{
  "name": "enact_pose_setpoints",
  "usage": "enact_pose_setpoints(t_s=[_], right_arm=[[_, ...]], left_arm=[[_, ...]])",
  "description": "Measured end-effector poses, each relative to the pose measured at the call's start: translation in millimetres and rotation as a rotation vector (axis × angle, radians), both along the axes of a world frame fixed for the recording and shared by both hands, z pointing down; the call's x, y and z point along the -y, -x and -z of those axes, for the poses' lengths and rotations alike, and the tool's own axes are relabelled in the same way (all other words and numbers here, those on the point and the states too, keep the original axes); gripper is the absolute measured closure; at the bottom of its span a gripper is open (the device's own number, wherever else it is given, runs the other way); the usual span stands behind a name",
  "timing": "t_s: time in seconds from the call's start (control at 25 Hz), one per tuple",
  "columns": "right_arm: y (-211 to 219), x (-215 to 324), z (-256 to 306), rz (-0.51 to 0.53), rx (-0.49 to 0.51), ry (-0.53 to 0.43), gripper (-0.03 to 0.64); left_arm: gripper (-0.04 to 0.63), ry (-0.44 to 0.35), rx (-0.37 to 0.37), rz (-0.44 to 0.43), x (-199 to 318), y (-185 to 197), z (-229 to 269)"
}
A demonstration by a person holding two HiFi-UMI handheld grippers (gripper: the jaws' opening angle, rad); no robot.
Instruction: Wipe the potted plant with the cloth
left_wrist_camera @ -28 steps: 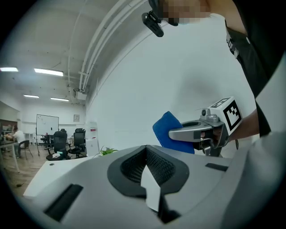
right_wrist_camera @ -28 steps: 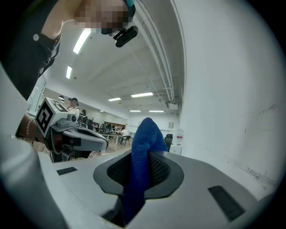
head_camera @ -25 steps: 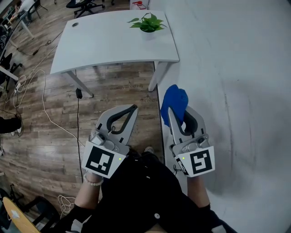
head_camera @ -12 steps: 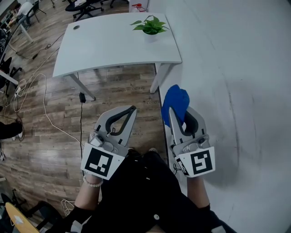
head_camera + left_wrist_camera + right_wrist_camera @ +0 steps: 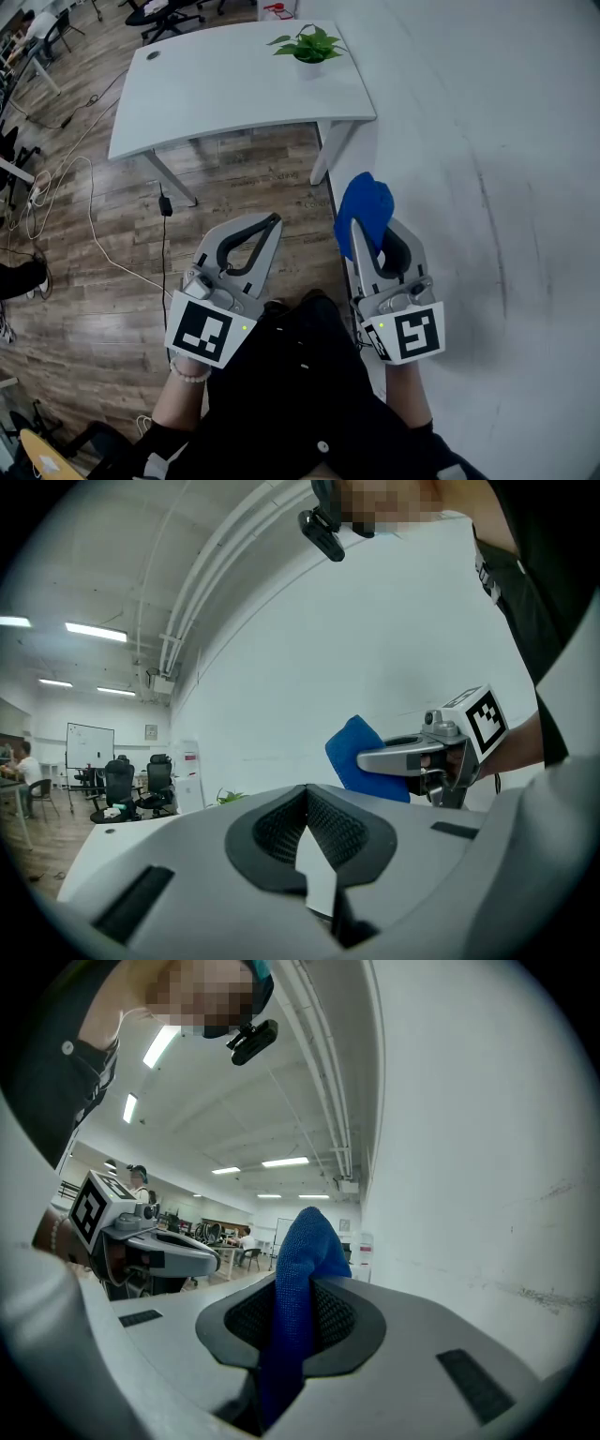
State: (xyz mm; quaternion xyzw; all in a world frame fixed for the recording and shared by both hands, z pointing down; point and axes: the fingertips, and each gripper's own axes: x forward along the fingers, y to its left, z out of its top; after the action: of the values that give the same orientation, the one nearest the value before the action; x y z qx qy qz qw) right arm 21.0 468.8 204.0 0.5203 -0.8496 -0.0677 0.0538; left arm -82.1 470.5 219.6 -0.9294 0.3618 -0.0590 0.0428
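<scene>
A small green potted plant [image 5: 309, 47] stands at the far right corner of a white desk [image 5: 225, 89], well ahead of both grippers; it shows tiny in the left gripper view as the plant [image 5: 228, 798]. My right gripper [image 5: 361, 230] is shut on a blue cloth [image 5: 364, 208], which sticks up out of its jaws as the folded cloth [image 5: 300, 1279]. My left gripper [image 5: 273, 222] is shut with nothing in it, level with the right one and to its left. The left gripper view also catches the cloth [image 5: 361, 761] beside the right gripper.
A white wall [image 5: 487, 141] runs along the right side. Wooden floor [image 5: 112, 244] with trailing cables [image 5: 89, 211] lies between me and the desk. Office chairs [image 5: 120, 785] and a whiteboard [image 5: 84, 742] stand at the far end, where seated people [image 5: 246, 1241] are visible.
The desk and plant have shifted slightly in the head view as I move forward. Both grippers hold the same pose, the cloth still in the right one.
</scene>
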Motion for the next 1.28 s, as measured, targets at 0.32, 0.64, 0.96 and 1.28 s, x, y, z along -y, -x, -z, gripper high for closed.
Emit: enact_pose_setpoints(t_s=[0.32, 0.64, 0.96, 1.28], right_arm=[[11.2, 4.2, -7.3, 0.018, -0.001, 0.017, 0.528], [17.8, 37.8, -8.5, 0.07, 0.009, 0.007, 0.528], [13.3, 85.1, -10.9, 0.109, 0.006, 0.011, 0.528], [1.6, 150.3, -15.7, 0.141, 0.003, 0.031, 0.528]], left_arm=[[0.581, 0.001, -0.002, 0.011, 1.5, 8.5, -2.7], [0.583, -0.017, 0.002, 0.045, 26.3, 10.1, 0.1], [0.581, -0.011, 0.0, 0.076, 71.5, 1.4, -2.6], [0.581, -0.001, 0.004, 0.103, 134.4, -13.4, -5.4]])
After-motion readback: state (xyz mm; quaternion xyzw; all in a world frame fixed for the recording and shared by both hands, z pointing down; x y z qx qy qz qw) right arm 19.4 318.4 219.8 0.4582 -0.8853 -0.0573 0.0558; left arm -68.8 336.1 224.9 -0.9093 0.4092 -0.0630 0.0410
